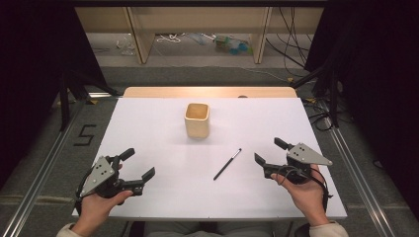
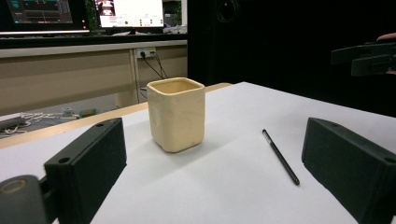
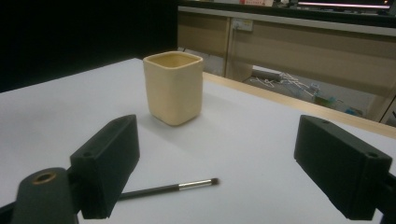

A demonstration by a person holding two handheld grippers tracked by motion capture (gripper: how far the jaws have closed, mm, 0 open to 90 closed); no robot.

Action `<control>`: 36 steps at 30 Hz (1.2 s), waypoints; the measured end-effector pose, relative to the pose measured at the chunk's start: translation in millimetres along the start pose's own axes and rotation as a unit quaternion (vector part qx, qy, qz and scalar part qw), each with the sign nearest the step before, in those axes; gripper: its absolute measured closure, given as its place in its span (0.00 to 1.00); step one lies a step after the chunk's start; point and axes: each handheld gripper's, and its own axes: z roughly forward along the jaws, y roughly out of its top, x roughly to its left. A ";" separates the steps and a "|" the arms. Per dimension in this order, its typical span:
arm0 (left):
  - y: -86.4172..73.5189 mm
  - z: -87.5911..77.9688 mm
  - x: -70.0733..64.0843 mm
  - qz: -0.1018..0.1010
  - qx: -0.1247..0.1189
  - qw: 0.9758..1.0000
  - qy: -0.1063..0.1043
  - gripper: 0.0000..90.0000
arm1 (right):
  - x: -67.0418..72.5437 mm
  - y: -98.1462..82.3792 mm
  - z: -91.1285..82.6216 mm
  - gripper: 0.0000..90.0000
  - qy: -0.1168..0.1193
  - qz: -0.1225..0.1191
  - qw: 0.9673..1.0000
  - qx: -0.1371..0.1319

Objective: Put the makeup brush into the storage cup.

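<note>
1. The table (image 1: 148, 128) is white and wide, and I hold one gripper over each near corner of it. Both of my hands come in from the near edge.
2. The cup (image 1: 197, 120) is cream-coloured with a square mouth. It stands upright in the middle of the far half of the table, well apart from both grippers and from the brush.
3. My left gripper (image 1: 136, 167) is at the near left, and its jaws stand wide apart with nothing between them. In the left gripper view (image 2: 215, 163) I see the cup ahead between the jaws, and the brush (image 2: 280, 157) lies ahead toward the right jaw, not touching it.
4. My right gripper (image 1: 269, 153) is at the near right, also released, with the jaws spread and empty. In the right gripper view (image 3: 215, 168) the brush (image 3: 173, 188) lies flat just ahead of the jaws, and its dark end is hidden behind the left jaw.
5. The brush (image 1: 227, 164) is thin and black, and it lies flat on the table between my two grippers, nearer to the right one but apart from it. It is in front of the cup, on my side.
6. Its long axis goes diagonally: the end with the silver ferrule and small tip points away from me and to the right, and the plain dark end points toward me and to the left.
</note>
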 end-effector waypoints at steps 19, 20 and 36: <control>0.2 -0.2 0.7 -0.003 -0.005 1.000 -0.003 0.07 | 11.4 17.1 37.9 0.17 0.017 -0.013 1.000 0.006; 0.1 0.1 0.5 -0.003 -0.005 1.000 -0.003 0.07 | 11.9 17.2 39.4 0.17 0.014 -0.011 1.000 -0.002; 0.7 -0.3 1.0 -0.001 -0.007 1.000 -0.002 0.07 | 7.1 26.8 55.0 0.17 0.012 -0.007 1.000 -0.004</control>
